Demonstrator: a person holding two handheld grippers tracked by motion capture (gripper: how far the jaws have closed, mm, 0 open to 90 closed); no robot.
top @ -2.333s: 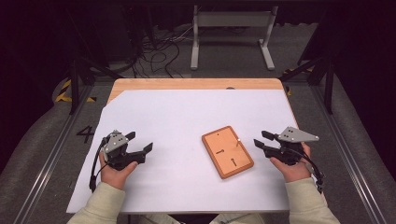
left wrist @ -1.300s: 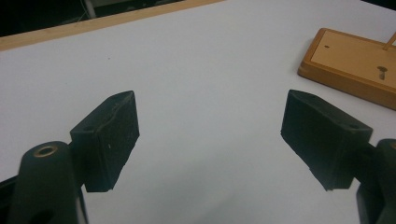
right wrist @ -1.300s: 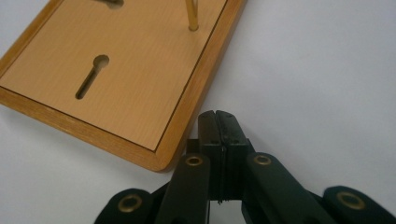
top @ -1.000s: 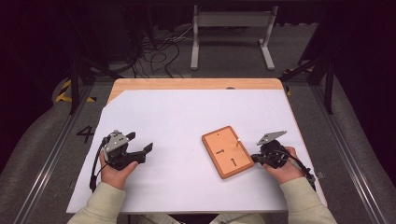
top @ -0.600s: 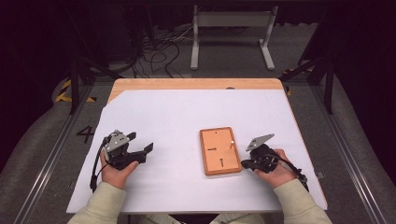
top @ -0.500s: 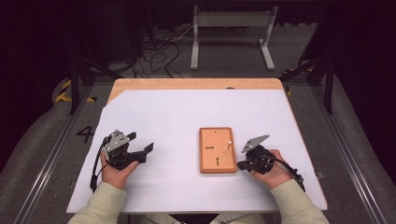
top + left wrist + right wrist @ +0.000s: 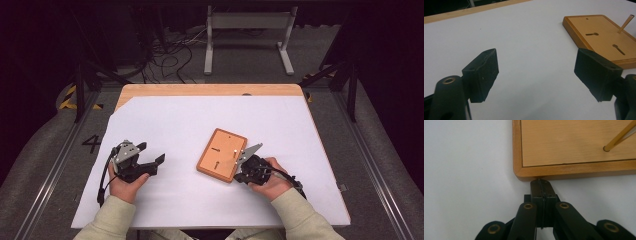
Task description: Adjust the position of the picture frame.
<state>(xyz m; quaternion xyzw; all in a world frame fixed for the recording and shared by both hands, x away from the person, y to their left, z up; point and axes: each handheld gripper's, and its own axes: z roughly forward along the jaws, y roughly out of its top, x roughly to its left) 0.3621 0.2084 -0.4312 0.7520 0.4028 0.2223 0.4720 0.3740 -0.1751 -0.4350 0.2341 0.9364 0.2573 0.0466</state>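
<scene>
orange-brown wood: one board [image 7: 222, 154] lies flat on the white-covered desk [image 7: 175, 120], right of centre. it has swung from square to angled within the last half second — the right hand-held gripper [image 7: 541, 188], jaws pressed fully together, touches its edge near a corner and is likely nudging it round. the left hand-held gripper [image 7: 536, 75] stays wide apart, empty, well away. count: one board, two keyhole slots, one thin peg [image 7: 619, 135].
</scene>
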